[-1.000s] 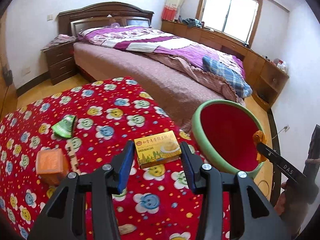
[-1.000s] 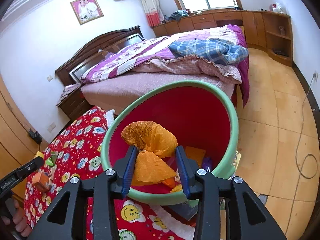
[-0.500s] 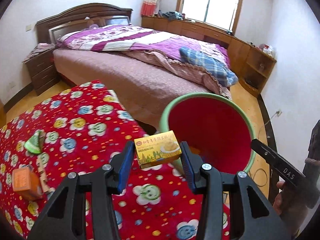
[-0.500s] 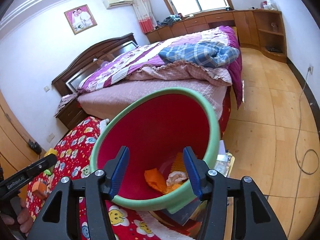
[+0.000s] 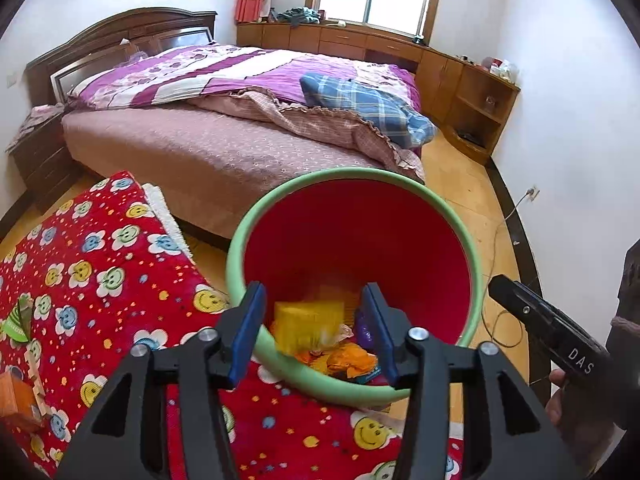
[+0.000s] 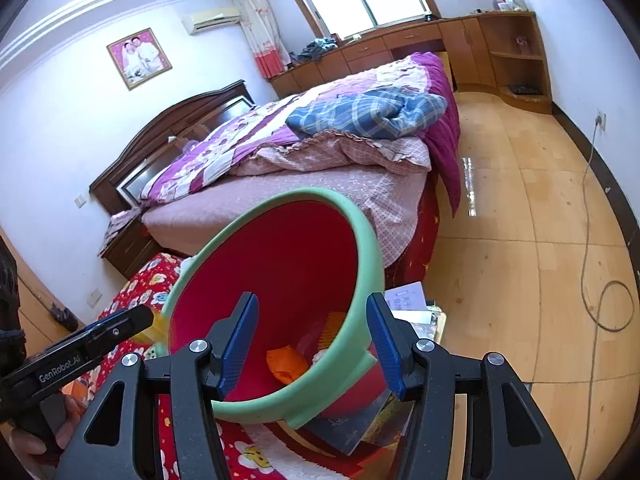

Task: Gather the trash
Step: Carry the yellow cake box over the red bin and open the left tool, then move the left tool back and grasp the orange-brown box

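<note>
A green-rimmed red bin stands tilted beside the red blanket. My left gripper hangs over the bin's mouth and its jaws are opening. The yellow green-bean-cake box is blurred between the pads, with a gap on each side, dropping toward the wrappers inside the bin. My right gripper stands open over the near rim of the bin with nothing between its fingers. An orange wrapper lies at the bottom. Each gripper shows at the edge of the other's view.
The flower-patterned red blanket carries a green wrapper and an orange block at the far left. A large bed lies behind the bin. Papers sit under the bin, and a cable loops on the wooden floor.
My left gripper carried the yellow box from over the blanket to over the bin, then its jaws spread off the box. My right gripper opened and the orange wrapper fell into the bin.
</note>
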Tool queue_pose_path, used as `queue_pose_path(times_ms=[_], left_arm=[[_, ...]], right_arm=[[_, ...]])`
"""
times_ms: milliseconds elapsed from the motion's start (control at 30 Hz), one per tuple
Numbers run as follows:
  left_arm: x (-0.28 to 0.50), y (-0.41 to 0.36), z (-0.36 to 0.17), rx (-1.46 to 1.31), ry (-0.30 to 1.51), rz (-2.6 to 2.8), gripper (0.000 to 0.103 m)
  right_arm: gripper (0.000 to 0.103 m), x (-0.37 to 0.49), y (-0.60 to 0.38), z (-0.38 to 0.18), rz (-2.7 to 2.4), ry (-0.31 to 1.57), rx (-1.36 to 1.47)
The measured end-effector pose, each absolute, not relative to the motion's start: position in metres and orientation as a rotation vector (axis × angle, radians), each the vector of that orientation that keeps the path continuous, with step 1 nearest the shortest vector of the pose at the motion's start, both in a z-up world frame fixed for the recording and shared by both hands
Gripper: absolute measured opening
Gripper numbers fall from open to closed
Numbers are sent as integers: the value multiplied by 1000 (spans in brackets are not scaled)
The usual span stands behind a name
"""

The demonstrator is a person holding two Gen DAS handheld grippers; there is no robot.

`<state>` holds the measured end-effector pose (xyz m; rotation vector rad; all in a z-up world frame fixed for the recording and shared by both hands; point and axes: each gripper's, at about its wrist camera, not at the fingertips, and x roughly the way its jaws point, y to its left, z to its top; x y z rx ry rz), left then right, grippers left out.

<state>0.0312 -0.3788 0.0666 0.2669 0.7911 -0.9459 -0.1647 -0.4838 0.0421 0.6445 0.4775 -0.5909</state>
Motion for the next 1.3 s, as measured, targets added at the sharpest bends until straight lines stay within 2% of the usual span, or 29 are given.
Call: queue_pose_path(times_ms=[333, 1300], left_arm=[[31, -363, 68, 239, 807, -924, 54], [96, -184, 68, 87, 811, -495, 54]], right_arm=[[57, -165, -479, 44, -578, 484, 642], [58, -132, -431, 46, -452, 550, 590]])
